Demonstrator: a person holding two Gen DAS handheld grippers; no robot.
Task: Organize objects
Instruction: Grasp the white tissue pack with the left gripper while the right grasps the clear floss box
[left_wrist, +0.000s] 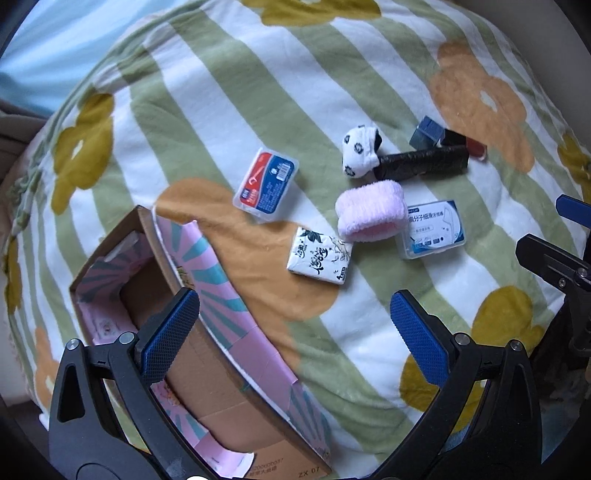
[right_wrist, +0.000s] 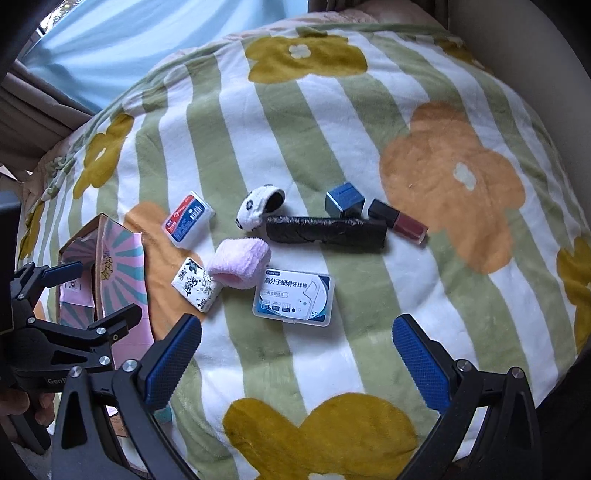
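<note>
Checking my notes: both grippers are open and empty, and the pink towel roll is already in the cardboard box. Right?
Not quite. The pink towel roll is not in the box; it lies on the blanket beside the tissue pack, as the right wrist view shows. Both grippers, left and right, are open and empty.

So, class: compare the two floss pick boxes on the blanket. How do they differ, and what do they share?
The red-and-blue floss pick box is smaller-looking and lies nearer the cardboard box; the white-and-blue floss pick box looks broader and touches the pink fuzzy sock. Their label colours differ: red with blue against white with blue. Both are clear plastic, closed, lying flat and ungripped.
</note>
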